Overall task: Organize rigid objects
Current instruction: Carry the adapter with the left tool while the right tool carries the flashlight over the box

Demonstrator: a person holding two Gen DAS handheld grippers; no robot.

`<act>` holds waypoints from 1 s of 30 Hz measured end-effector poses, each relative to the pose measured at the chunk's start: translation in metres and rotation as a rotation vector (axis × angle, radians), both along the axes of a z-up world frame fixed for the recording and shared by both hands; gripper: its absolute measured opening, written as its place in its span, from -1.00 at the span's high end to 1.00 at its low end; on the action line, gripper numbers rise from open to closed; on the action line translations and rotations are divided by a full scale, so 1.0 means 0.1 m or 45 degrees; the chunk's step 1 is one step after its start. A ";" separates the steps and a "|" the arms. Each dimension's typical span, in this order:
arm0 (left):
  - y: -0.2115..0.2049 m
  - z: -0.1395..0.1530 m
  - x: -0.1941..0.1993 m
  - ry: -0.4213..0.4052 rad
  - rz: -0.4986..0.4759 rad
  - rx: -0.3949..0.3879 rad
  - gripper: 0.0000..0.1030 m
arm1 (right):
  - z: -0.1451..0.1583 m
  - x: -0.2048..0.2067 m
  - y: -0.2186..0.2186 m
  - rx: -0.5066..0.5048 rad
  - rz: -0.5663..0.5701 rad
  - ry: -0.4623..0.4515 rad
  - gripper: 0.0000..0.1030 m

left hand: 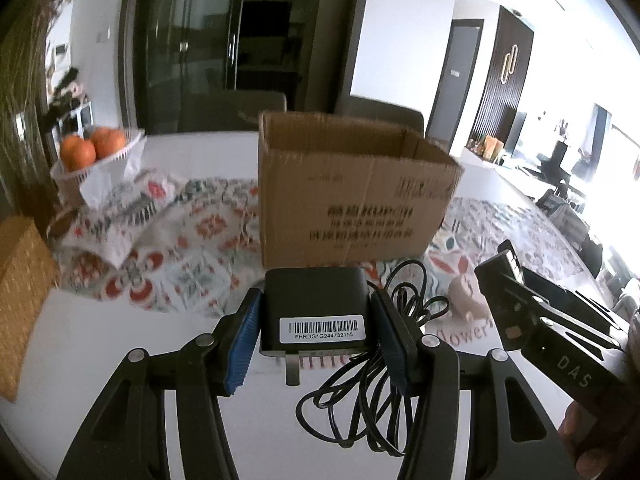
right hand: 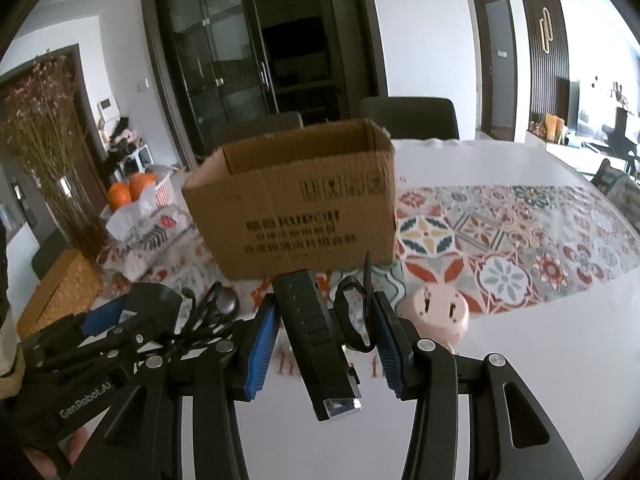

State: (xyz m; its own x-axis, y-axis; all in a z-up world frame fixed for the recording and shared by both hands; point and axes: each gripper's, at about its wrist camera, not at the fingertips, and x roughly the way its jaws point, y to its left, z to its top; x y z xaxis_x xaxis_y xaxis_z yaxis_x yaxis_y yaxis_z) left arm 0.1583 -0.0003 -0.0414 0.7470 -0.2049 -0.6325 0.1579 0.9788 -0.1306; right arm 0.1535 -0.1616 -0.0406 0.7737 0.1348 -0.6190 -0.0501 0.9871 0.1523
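- The left tool is clamped on a black charger, its blue pads pressing both sides; the barcode label faces the camera and a metal prong points to 6 o'clock.
- The charger's black cord hangs in loose loops at about 4 o'clock of it, above the white counter.
- The right tool is clamped on a black box cutter together with a small black clip, held clear of the counter.
- A pink round socket lies on the counter at 2 o'clock of the right tool.
- Farther off, an open cardboard box stands on a patterned cloth.
- At 10 o'clock of the box, oranges sit in a white basket.
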 end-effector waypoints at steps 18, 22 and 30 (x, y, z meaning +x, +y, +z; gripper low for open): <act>-0.01 0.61 0.40 -0.164 -0.016 -0.016 -0.04 | 0.60 0.40 0.00 0.012 -0.006 -0.177 0.08; -0.02 0.70 0.54 -0.189 -0.001 -0.001 -0.04 | 0.72 0.50 0.01 0.013 -0.009 -0.201 0.08; -0.03 0.93 0.82 -0.223 -0.007 0.017 -0.04 | 0.94 0.79 0.01 -0.005 0.001 -0.228 0.08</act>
